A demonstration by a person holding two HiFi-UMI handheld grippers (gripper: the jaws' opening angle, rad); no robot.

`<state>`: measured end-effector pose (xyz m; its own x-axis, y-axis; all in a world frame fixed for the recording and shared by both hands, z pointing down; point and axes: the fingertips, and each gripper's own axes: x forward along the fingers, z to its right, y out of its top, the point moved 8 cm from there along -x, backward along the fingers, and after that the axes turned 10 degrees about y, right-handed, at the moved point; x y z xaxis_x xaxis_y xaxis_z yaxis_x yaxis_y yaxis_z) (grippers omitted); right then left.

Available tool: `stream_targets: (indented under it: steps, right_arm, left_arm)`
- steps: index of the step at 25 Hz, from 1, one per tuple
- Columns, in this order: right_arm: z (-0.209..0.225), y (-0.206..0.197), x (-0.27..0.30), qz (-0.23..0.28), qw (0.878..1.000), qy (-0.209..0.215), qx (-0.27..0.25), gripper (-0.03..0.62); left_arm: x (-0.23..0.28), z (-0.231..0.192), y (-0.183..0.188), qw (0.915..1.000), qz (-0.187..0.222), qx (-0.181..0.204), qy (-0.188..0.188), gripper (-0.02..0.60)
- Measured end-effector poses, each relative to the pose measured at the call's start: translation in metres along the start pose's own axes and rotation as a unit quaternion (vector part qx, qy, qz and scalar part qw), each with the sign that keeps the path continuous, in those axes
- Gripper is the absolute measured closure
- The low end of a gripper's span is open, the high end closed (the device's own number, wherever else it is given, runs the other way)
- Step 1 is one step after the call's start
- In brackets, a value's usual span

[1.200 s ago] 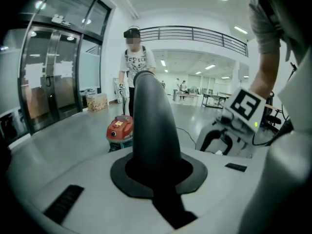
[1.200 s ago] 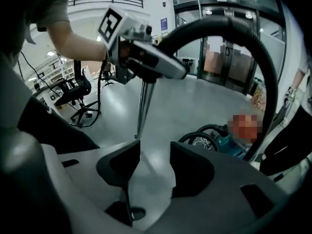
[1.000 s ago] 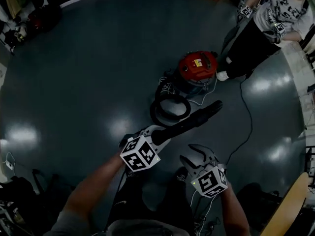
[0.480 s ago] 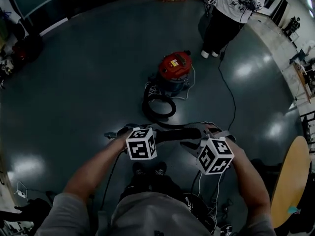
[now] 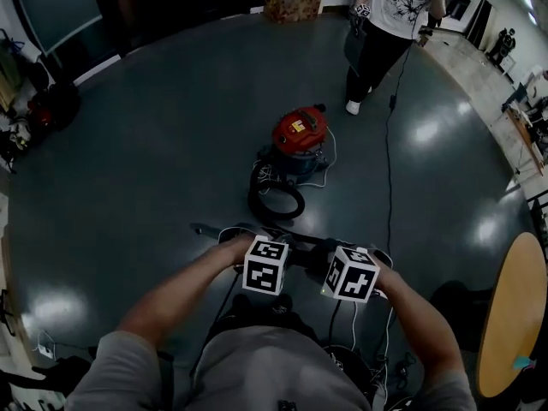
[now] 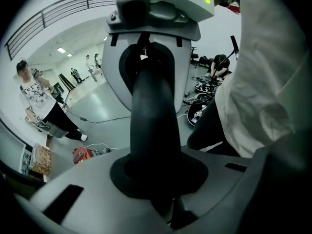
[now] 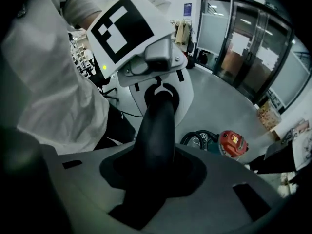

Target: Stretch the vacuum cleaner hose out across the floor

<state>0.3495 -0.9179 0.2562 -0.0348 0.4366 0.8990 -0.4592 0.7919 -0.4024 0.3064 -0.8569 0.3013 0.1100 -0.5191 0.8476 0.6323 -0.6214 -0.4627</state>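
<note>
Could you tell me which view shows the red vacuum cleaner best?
The head view: the vacuum cleaner sits whole on the floor. The right gripper view shows it small, partly hidden; the left gripper view, only a sliver.

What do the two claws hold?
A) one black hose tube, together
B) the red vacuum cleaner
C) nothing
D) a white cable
A: the black hose tube runs through the left claw and the right claw, whose jaws have just been closing on it.

Head view downward; gripper views close-up, facing each other; share vacuum (image 5: 299,134).
</note>
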Motion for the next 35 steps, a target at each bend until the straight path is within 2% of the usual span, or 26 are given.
stream_targets:
  steps: [2, 5, 7, 8, 11, 13, 14, 17, 19, 22, 25, 28, 31, 35]
  right_arm:
    - [-0.006, -0.004, 0.001, 0.020, 0.999, -0.005, 0.035, 0.471]
    - [-0.023, -0.004, 0.004, 0.053, 0.992, -0.017, 0.113, 0.474]
    - [-0.038, 0.003, 0.010, 0.074, 0.981, -0.044, 0.173, 0.474]
    - [-0.044, 0.009, 0.014, 0.084, 0.974, -0.060, 0.202, 0.474]
    - [-0.054, 0.029, 0.025, 0.108, 0.947, -0.102, 0.285, 0.474]
    - [-0.063, 0.041, 0.033, 0.128, 0.922, -0.134, 0.339, 0.474]
    - [-0.069, 0.046, 0.035, 0.141, 0.907, -0.150, 0.366, 0.474]
    - [-0.079, 0.057, 0.036, 0.194, 0.859, -0.188, 0.435, 0.474]
    - [-0.085, 0.059, 0.037, 0.241, 0.822, -0.202, 0.475, 0.474]
    - [-0.104, 0.055, 0.039, 0.313, 0.761, -0.218, 0.525, 0.474]
    - [-0.126, 0.052, 0.041, 0.371, 0.704, -0.231, 0.560, 0.474]
    - [-0.148, 0.052, 0.045, 0.411, 0.654, -0.246, 0.585, 0.474]
    - [-0.163, 0.056, 0.050, 0.430, 0.616, -0.255, 0.609, 0.474]
    - [-0.176, 0.074, 0.057, 0.434, 0.582, -0.258, 0.637, 0.473]
  left_arm:
    - [0.001, 0.001, 0.004, 0.9998, -0.001, 0.020, -0.001, 0.515]
    - [-0.006, 0.008, 0.006, 0.9984, 0.034, 0.044, 0.011, 0.515]
    - [-0.013, 0.015, 0.003, 0.9942, 0.069, 0.074, 0.036, 0.509]
    - [-0.017, 0.017, -0.002, 0.9907, 0.085, 0.088, 0.060, 0.500]
    - [-0.030, 0.012, -0.026, 0.9730, 0.110, 0.107, 0.172, 0.445]
    - [-0.040, 0.007, -0.046, 0.9597, 0.129, 0.106, 0.226, 0.356]
    - [-0.046, 0.004, -0.056, 0.9571, 0.139, 0.097, 0.235, 0.341]
    - [-0.072, -0.009, -0.084, 0.9581, 0.157, 0.033, 0.237, 0.336]
    - [-0.082, -0.007, -0.099, 0.9607, 0.167, -0.004, 0.222, 0.336]
    - [-0.092, 0.026, -0.103, 0.9676, 0.180, -0.036, 0.173, 0.336]
    - [-0.098, 0.079, -0.093, 0.9730, 0.192, -0.083, 0.098, 0.337]
    - [-0.104, 0.124, -0.076, 0.9676, 0.206, -0.145, 0.018, 0.337]
    - [-0.113, 0.155, -0.059, 0.9603, 0.218, -0.168, -0.046, 0.337]
    - [-0.133, 0.175, -0.050, 0.9455, 0.233, -0.185, -0.133, 0.337]
